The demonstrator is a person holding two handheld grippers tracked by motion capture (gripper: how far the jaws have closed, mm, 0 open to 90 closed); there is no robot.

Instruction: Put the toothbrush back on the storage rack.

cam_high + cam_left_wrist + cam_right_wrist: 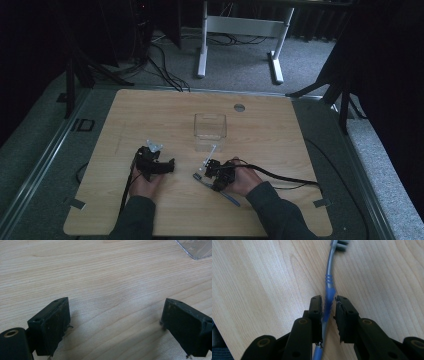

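Note:
A blue toothbrush (329, 290) lies flat on the wooden table (280, 150), its grey head (340, 245) pointing away from my right gripper (329, 307). Its jaws stand narrowly around the handle: the left pad touches it, and a sliver of gap remains at the right pad. From the high view, the toothbrush (230, 198) lies at the table's front centre under my right gripper (215, 181). My left gripper (170, 165) rests to its left, and its jaws (113, 325) stand wide open over bare wood.
A clear plastic box (210, 127) stands in the middle of the table behind both grippers; its corner (197, 250) appears in the left gripper view. Black cables trail from each gripper. A grey round plug (239, 107) sits near the far edge.

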